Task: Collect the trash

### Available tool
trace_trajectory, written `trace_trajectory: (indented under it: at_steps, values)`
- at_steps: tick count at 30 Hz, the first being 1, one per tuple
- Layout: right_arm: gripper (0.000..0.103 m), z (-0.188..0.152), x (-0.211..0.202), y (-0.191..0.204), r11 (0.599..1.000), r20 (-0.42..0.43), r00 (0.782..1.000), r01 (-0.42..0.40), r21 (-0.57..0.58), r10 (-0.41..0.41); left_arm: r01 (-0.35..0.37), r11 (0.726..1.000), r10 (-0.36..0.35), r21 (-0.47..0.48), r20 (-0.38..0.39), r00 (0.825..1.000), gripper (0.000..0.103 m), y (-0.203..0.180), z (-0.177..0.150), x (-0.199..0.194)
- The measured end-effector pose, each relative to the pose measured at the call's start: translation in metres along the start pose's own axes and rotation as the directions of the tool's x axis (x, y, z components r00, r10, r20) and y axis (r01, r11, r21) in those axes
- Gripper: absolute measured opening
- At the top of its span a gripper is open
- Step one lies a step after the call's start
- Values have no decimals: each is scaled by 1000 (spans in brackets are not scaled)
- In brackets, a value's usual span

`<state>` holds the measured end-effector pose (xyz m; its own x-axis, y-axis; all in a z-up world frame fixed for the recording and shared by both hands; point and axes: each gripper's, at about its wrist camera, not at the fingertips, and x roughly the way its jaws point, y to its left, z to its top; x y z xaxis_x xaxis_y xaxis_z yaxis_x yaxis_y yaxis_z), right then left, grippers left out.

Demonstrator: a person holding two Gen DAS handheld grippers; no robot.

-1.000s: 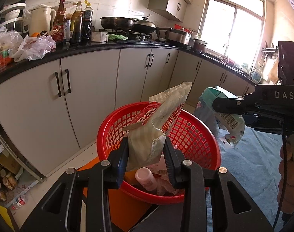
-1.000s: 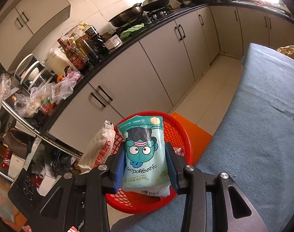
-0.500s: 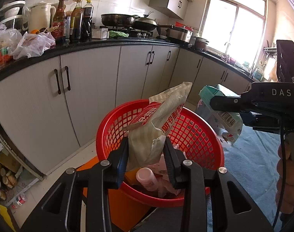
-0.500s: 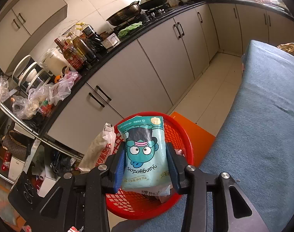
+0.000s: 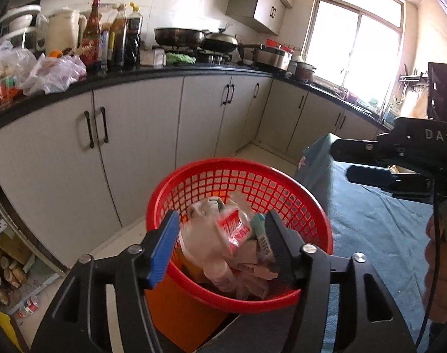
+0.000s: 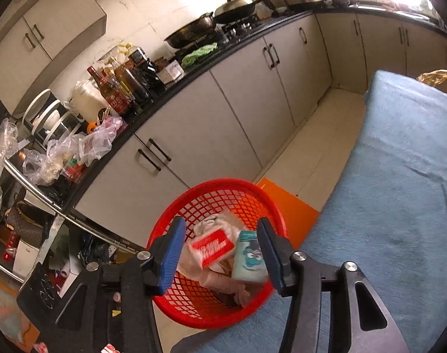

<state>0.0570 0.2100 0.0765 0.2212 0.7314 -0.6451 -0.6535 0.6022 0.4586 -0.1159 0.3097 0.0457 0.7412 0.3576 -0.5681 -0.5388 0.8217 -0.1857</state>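
A red mesh basket (image 5: 300, 194) (image 6: 223, 191) stands on an orange stool beside the blue-covered table. In it lie a cream and red snack bag (image 5: 223, 232) (image 6: 211, 247) and a teal cartoon-face packet (image 6: 250, 257) (image 5: 260, 229) with other wrappers. My left gripper (image 5: 220, 244) is open and empty above the basket's near rim. My right gripper (image 6: 220, 250) is open and empty over the basket; it also shows in the left wrist view (image 5: 367, 161) at the right.
Grey kitchen cabinets (image 5: 135, 147) with a black counter holding bottles (image 5: 117, 38), pans and plastic bags run behind the basket. The blue-covered table (image 6: 400, 206) lies to the right. An orange stool (image 6: 288, 206) sits under the basket. A cluttered shelf (image 5: 8, 259) is at the left.
Both grippers have opened. The cream and red bag and the teal packet have dropped from them into the basket.
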Motion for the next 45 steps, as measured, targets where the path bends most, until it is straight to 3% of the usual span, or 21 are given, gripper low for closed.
trace_trajectory:
  at_steps: [4, 6, 10, 15, 18, 21, 25, 28, 31, 37, 45]
  values:
    - [73, -11, -30, -2, 997, 53, 996, 72, -31, -70, -39, 999, 39, -9, 75, 996, 92, -1, 1, -22]
    - [79, -19, -46, -3, 989, 80, 988, 137, -59, -133, -48, 999, 48, 2, 105, 993, 98, -5, 1, -34]
    - [87, -45, -76, -4, 953, 146, 954, 279, -115, -262, -91, 996, 87, 19, 146, 985, 103, -16, -6, -53]
    - [92, -94, -113, -8, 882, 224, 891, 437, -179, -396, -196, 980, 190, 28, 153, 970, 103, -31, -17, -67]
    - [94, -124, -134, -13, 833, 262, 850, 512, -207, -457, -204, 978, 195, 52, 133, 972, 103, -41, -29, -73]
    - [95, -147, -152, -20, 815, 283, 831, 541, -210, -479, -157, 986, 150, 57, 104, 983, 103, -49, -39, -80]
    - [95, -172, -172, -26, 791, 307, 808, 573, -214, -502, -249, 959, 235, 132, 116, 965, 103, -64, -52, -90]
    - [95, -184, -181, -28, 799, 315, 812, 564, -209, -492, -319, 933, 302, 167, 116, 946, 103, -73, -61, -97]
    - [95, -191, -183, -27, 799, 317, 813, 563, -213, -489, -352, 924, 337, 150, 113, 935, 103, -75, -71, -105]
    - [95, -198, -182, -21, 788, 321, 809, 571, -231, -492, -368, 908, 343, 199, 148, 928, 103, -87, -77, -112]
    - [95, -200, -182, -19, 787, 318, 808, 573, -229, -496, -368, 901, 345, 229, 136, 929, 103, -91, -80, -106]
